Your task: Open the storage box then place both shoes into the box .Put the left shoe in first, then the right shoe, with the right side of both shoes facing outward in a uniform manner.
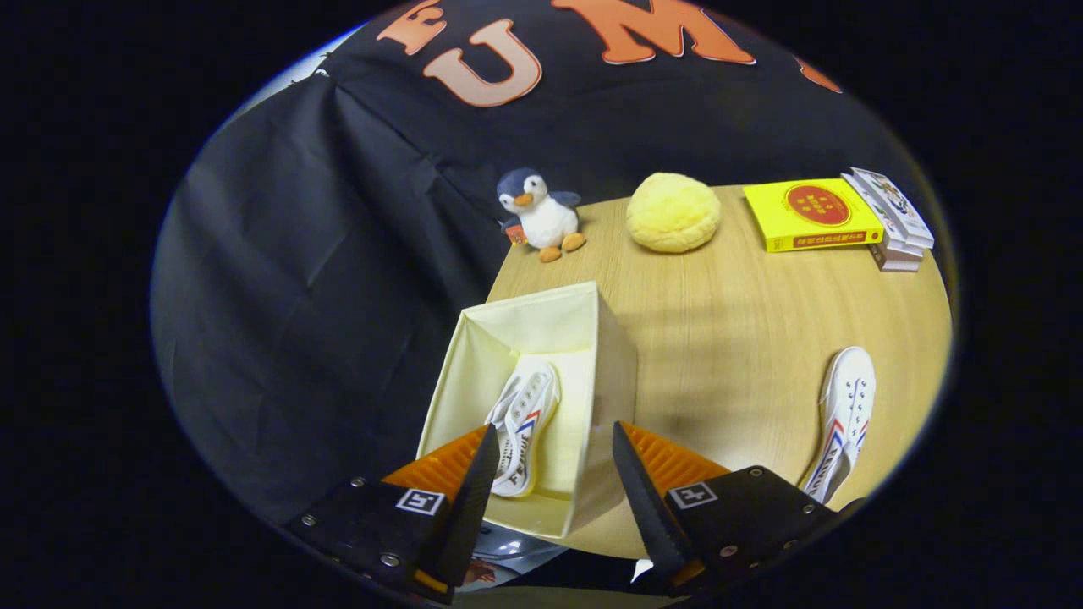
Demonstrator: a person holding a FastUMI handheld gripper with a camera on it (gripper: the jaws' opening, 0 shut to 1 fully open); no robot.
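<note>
The gripper [554, 474] hangs above the near edge of the open cream fabric storage box [605, 372], its fingers spread wide and holding nothing; the box sits at the lower centre of the frame, on the left part of the pale wooden desk [728, 338], with no lid over its mouth. Inside it one white canvas shoe with red and blue side stripes [525, 427] lies tilted against the box floor, just ahead of the left finger; I cannot tell from here which side faces outward. The second white canvas shoe with the same stripes [844, 419] lies on the desk at the lower right of the frame, well apart from the box, toe pointing away from the gripper.

That remaining shoe looks light and soft; the canvas upper will likely fold under pressure, while the rubber sole and toe cap should stay stiff; the smooth rubber may slip a little. A sound hold, in my judgement, is across the heel collar or pinching sole and upper together at mid-length, so the shoe does not swing or droop when lifted.

In the upper part of the frame, far across the desk, stand a small plush penguin [541, 213], a round yellow plush cushion [673, 211], a yellow book [810, 216] and a short stack of books [893, 222]; none obstructs the path.
</note>
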